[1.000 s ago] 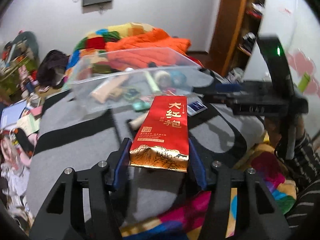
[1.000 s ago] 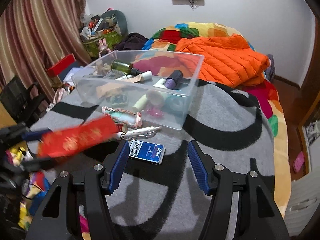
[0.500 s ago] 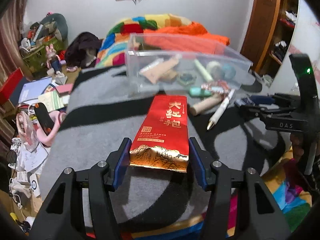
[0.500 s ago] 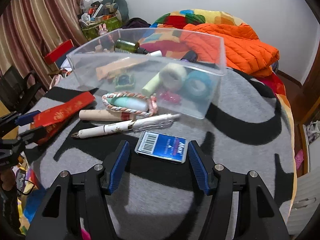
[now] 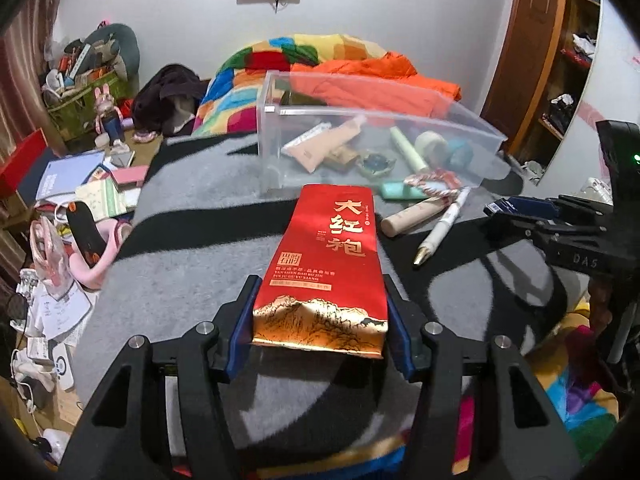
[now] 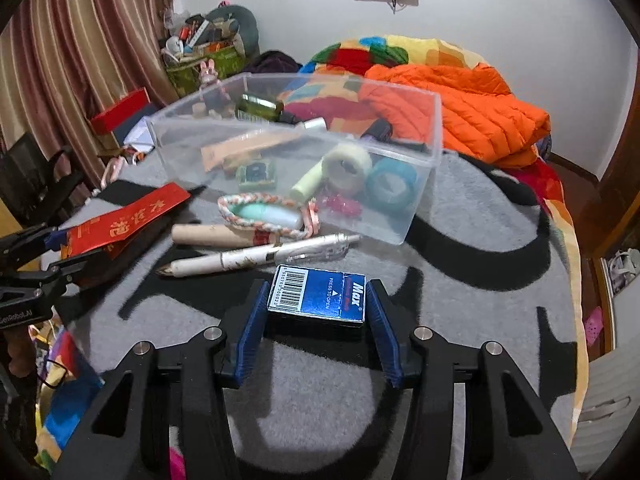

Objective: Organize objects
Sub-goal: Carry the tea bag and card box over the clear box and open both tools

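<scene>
My left gripper (image 5: 320, 322) is shut on a red tea packet (image 5: 330, 256) with gold characters, held low over the grey blanket; it also shows in the right wrist view (image 6: 120, 224). My right gripper (image 6: 316, 316) has its jaws around a blue Max staple box (image 6: 318, 294) on the blanket; the pads are close to its sides, contact unclear. A clear plastic bin (image 6: 416, 200) (image 5: 272, 136) holds tape rolls, tubes and a bottle. In front of it lie a white pen (image 6: 260, 258), a beige tube (image 6: 212, 236) and a braided cord around a mint case (image 6: 268, 214).
An orange jacket (image 6: 460, 116) and colourful quilt lie behind the bin. Books, a red box and clutter cover the floor at left (image 5: 80, 184). A wooden shelf (image 5: 560, 60) stands at right. The blanket edge drops off near both grippers.
The right gripper has moved forward and down so the blue box now sits between its jaws. The left gripper has swung left and lowered with the red packet.
</scene>
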